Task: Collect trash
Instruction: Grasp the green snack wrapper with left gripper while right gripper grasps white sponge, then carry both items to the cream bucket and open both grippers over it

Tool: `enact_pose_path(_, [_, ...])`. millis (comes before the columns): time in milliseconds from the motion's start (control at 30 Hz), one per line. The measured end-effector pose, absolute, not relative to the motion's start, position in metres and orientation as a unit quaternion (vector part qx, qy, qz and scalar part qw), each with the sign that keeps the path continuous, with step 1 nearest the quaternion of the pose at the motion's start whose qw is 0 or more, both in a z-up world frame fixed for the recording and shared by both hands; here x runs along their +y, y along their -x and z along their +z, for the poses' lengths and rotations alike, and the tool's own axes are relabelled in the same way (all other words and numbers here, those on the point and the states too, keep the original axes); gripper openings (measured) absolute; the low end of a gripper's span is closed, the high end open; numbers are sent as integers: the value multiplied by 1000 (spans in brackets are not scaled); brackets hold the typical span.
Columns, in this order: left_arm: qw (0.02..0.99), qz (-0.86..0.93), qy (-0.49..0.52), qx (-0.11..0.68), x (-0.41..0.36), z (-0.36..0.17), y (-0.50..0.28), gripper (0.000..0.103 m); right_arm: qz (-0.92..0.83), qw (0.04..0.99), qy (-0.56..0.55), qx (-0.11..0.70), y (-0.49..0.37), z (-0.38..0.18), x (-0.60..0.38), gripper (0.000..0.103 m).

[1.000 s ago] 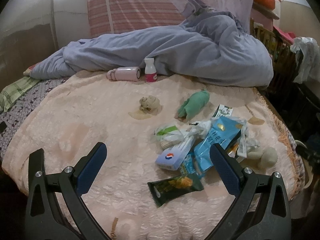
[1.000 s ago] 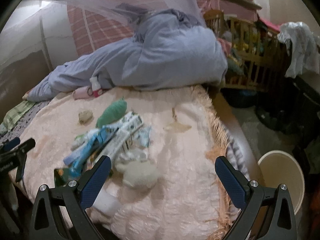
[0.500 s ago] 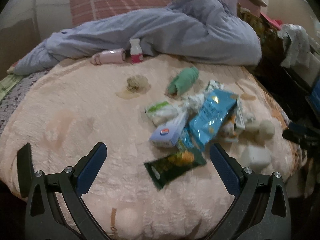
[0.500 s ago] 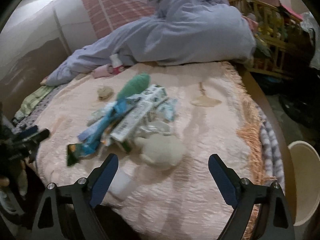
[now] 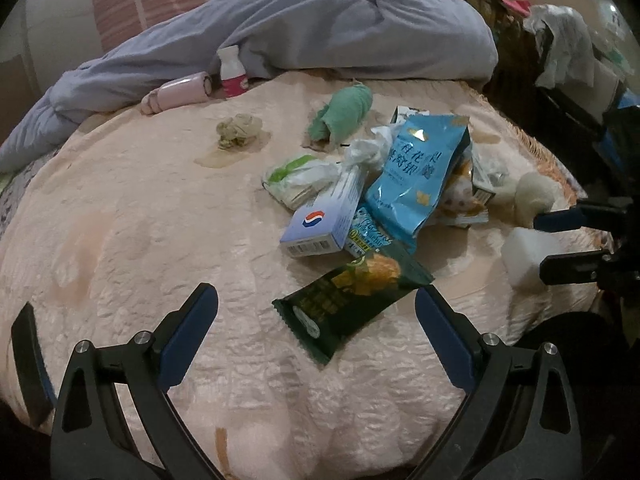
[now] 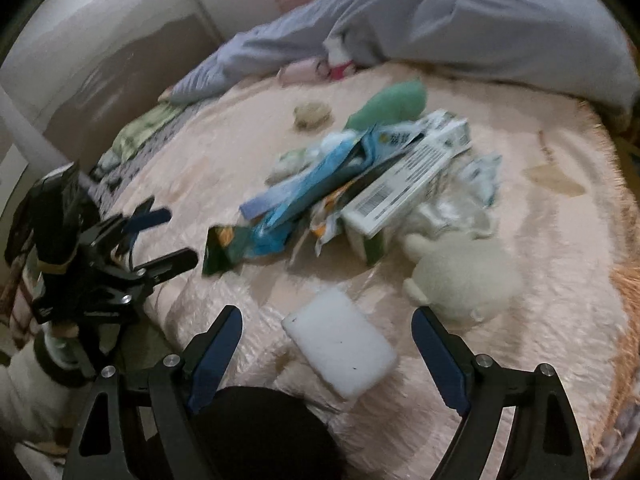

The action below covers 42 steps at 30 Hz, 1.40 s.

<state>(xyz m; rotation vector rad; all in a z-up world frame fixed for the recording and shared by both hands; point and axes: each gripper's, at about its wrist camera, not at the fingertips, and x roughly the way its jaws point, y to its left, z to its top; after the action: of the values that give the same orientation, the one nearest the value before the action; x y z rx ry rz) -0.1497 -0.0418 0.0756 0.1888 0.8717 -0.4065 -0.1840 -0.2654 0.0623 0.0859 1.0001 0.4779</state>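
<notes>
Left tongs (image 5: 316,332) spread wide, holding nothing, low centre of frame; dark green snack wrapper (image 5: 350,296) lies on the bed (image 5: 140,220) between the tips. Right tongs (image 6: 326,344) equally wide, empty, framing a white foam block (image 6: 340,350). Mid-frame: blue chip bag (image 5: 416,176), white box (image 5: 324,220), tissue. Grey blanket (image 5: 340,28) along the top.
</notes>
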Motion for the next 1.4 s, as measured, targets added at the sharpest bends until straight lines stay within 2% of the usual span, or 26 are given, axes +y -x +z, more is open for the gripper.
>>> enact_pose_path(167, [876, -208, -103, 423, -47, 64, 139, 99, 230, 836, -29, 498, 175, 46, -259, 85])
enact_pose_path(200, [874, -211, -103, 426, -48, 62, 136, 95, 230, 835, -27, 499, 177, 47, -260, 76])
enact_pose_path(233, [872, -214, -102, 427, -49, 60, 135, 88, 228, 834, -23, 502, 176, 44, -258, 67])
enact_pose_path(267, [866, -222, -101, 436, -50, 57, 133, 65, 227, 830, -20, 508, 175, 41, -258, 48])
enact_pose_path(300, [858, -227, -98, 449, -51, 54, 132, 38, 228, 826, -19, 515, 174, 38, -257, 47])
enact_pose_path(333, [849, -235, -90, 465, -51, 50, 128, 27, 227, 827, -18, 515, 176, 38, -258, 47])
enact_pose_path(367, [840, -243, -78, 479, -50, 47, 127, 21, 226, 829, -14, 511, 179, 38, -258, 45])
enact_pose_path(500, [838, -252, -61, 480, -46, 58, 134, 14, 230, 843, -23, 487, 188, 50, -265, 44])
enact_pose_path(667, [841, -278, -39, 462, -48, 96, 146, 12, 234, 860, -54, 450, 206, 78, -285, 44])
enact_pose_path(900, [835, -317, -26, 449, -93, 130, 149, 11, 190, 887, -84, 413, 232, 104, -335, 44])
enact_pose_path(1100, [817, -375, -38, 436, -169, 152, 155, 11, 119, 904, -113, 396, 259, 115, -402, 44])
enact_pose_path(1400, [766, -465, -79, 436, -330, 167, 168, 11, -47, 906, -165, 386, 310, 100, -540, 44])
